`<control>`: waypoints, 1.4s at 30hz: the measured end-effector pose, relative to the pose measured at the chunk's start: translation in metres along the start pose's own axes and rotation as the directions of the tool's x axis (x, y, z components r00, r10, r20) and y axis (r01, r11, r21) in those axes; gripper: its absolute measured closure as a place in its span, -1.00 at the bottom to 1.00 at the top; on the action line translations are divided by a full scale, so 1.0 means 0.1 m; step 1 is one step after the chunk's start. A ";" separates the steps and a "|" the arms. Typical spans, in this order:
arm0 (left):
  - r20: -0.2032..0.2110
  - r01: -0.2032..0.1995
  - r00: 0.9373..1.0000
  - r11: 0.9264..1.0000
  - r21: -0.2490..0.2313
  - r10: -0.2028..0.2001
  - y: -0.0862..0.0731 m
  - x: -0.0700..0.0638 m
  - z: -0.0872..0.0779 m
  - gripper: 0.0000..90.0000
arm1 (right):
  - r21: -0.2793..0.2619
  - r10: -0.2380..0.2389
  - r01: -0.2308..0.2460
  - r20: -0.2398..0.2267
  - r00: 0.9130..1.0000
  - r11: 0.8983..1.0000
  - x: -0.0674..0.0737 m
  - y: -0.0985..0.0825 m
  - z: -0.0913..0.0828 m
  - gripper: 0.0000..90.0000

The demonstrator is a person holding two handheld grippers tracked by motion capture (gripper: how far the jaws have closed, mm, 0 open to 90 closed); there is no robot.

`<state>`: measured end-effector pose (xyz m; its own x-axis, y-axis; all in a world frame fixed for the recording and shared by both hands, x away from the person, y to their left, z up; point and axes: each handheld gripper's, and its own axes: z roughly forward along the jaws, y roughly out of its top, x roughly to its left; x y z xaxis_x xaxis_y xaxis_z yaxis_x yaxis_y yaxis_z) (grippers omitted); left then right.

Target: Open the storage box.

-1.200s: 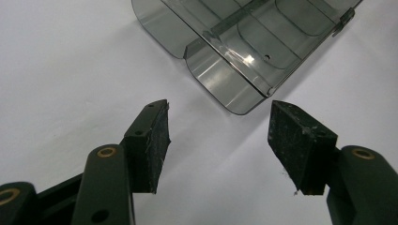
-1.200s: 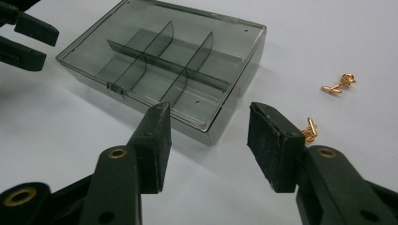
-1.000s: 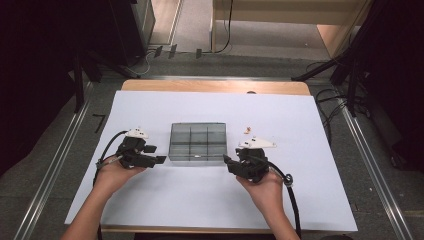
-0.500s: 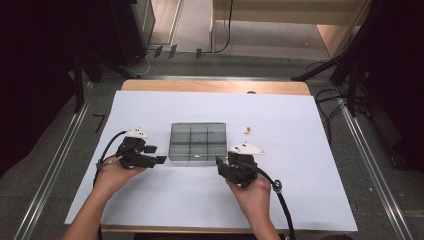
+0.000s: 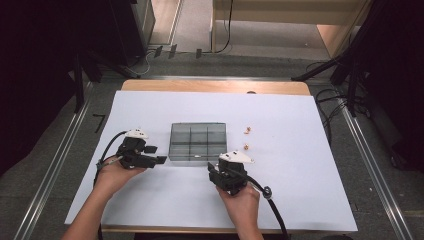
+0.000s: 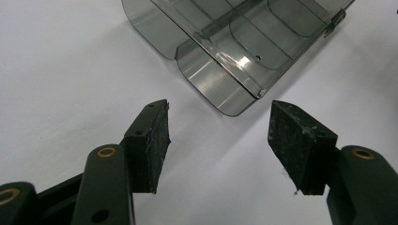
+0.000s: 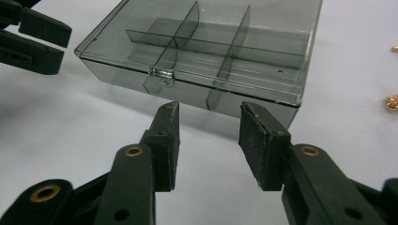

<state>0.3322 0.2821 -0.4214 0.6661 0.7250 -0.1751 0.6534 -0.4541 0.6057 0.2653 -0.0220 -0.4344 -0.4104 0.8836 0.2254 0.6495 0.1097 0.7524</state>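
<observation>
I see the white tabletop spread under everything, and on it, straight ahead of both my sets of fingers, the smoky plastic box with its lid down and its dividers showing through. My left gripper rests just off the box's left near corner, fingers parted wide with nothing between them and bare tabletop under the gap. My right gripper sits just short of the box's front wall near its clasp, fingers half open and just now closing, gripping nothing. Off to the right of the right fingers lie a few small brass bits, well clear of the box.
</observation>
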 end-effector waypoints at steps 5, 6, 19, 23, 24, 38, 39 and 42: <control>0.003 -0.001 1.000 1.000 -0.002 0.001 0.01 -0.01 0.01 -0.11 | -0.008 0.005 -0.005 -0.009 1.000 1.000 0.08 -0.03 0.06 0.39; 0.002 -0.001 1.000 1.000 -0.002 0.001 0.01 -0.01 0.01 -0.11 | -0.006 0.005 -0.005 -0.011 1.000 1.000 0.09 -0.04 0.08 0.40; 0.008 0.003 1.000 1.000 -0.002 -0.003 0.00 0.01 0.02 -0.11 | -0.018 -0.029 0.030 0.032 0.999 0.999 0.26 -0.09 0.31 0.57; 0.010 0.003 1.000 1.000 -0.001 -0.003 0.00 0.01 0.03 -0.11 | -0.020 -0.044 0.045 0.040 0.998 0.999 0.28 -0.10 0.36 0.62; 0.010 0.003 1.000 1.000 -0.002 -0.003 0.00 0.01 0.03 -0.11 | -0.021 -0.049 0.050 0.040 0.998 0.999 0.29 -0.10 0.37 0.63; 0.012 0.009 1.000 1.000 -0.002 -0.009 -0.01 0.03 0.04 -0.11 | -0.029 -0.074 0.076 0.042 0.996 0.997 0.34 -0.11 0.50 0.82; 0.013 0.009 1.000 1.000 -0.001 -0.009 -0.01 0.03 0.04 -0.11 | -0.028 -0.071 0.073 0.040 0.997 0.997 0.34 -0.11 0.51 0.83; 0.014 0.010 1.000 1.000 -0.001 -0.010 -0.01 0.03 0.04 -0.11 | -0.028 -0.066 0.067 0.040 0.997 0.997 0.33 -0.11 0.52 0.84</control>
<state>0.3351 0.2827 -0.4255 0.6647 0.7221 -0.1915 0.6595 -0.4467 0.6046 0.2777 0.0302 -0.4677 -0.4263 0.8920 0.1503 0.6021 0.1557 0.7831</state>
